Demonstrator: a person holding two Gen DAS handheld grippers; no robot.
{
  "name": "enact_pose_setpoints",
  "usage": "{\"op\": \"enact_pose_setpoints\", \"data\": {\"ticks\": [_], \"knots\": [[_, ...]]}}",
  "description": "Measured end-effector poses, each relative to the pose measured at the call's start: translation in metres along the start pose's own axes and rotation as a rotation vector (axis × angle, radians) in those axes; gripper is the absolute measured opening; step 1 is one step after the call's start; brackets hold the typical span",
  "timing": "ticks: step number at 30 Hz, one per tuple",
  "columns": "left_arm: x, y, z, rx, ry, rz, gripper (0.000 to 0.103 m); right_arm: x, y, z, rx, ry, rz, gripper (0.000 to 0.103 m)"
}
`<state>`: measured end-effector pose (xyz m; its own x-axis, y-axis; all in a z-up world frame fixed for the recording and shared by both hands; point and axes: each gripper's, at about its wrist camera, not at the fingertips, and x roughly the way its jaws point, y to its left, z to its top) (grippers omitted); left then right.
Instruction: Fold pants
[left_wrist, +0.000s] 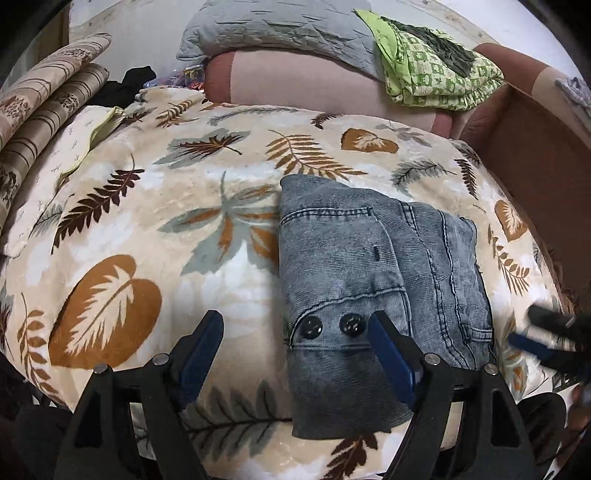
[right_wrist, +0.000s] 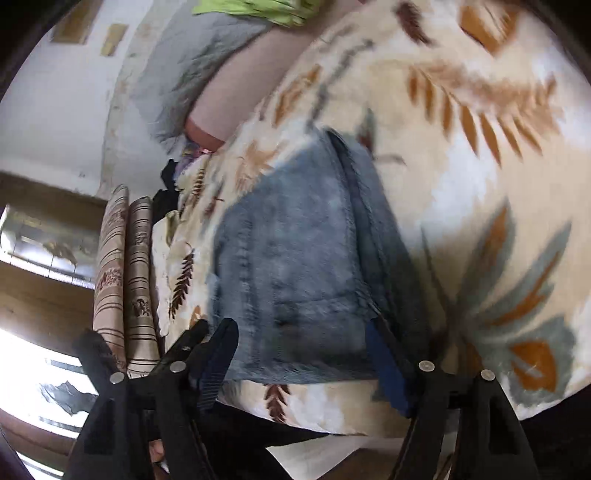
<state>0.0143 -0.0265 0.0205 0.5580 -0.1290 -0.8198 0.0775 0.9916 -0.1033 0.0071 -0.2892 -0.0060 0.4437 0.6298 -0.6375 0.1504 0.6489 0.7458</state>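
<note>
A bed is covered by a plush leaf-patterned blanket (left_wrist: 147, 206), and on its near right part the pants (left_wrist: 369, 266) are laid, already doubled into a thick, roughly rectangular bundle of grey-blue denim. The fabric is judged to be fairly heavy for cloth, soft yet stiff enough at the seams and waistband to hold a crease, and not slippery on the fuzzy blanket; stacked layers may slide over one another if only the top one is lifted. A firm hold is best taken at a folded edge or the thick waistband, through all layers. The left gripper (left_wrist: 295, 334) is held spread wide just above the near end, beside two dark buttons (left_wrist: 332, 325), pinching nothing. The right gripper (right_wrist: 299, 350) is likewise spread, straddling the bundle's edge in a blurred view.
</note>
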Motion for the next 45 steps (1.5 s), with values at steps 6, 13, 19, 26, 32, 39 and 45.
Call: {"op": "enact_pose_setpoints", "data": {"ticks": [6,13,19,26,32,39,45], "knots": [[0.018,-0.002,0.002,0.014,0.018,0.02,0.081,-0.006,0.061,0.056,-0.149,-0.044,0.124,0.078],[0.011,0.001,0.004,0.02,0.015,-0.007,0.081,0.107,-0.002,0.104,0.032,0.155,-0.094,0.079],[-0.017,0.012,0.019,-0.064,-0.1,-0.008,0.081,0.093,-0.008,0.092,-0.021,0.109,-0.069,0.078],[0.043,-0.018,-0.007,0.129,0.06,0.129,0.086,0.023,0.021,0.047,-0.068,0.045,0.128,0.079],[0.0,-0.009,0.012,0.062,-0.033,0.049,0.084,0.042,-0.03,-0.007,0.01,0.097,0.117,0.081],[0.041,-0.02,-0.005,0.174,0.051,0.142,0.086,0.021,0.047,0.055,-0.103,0.066,0.161,0.083],[0.04,-0.016,-0.003,0.153,0.062,0.113,0.086,0.136,0.052,0.115,-0.121,0.197,-0.007,0.083]]}}
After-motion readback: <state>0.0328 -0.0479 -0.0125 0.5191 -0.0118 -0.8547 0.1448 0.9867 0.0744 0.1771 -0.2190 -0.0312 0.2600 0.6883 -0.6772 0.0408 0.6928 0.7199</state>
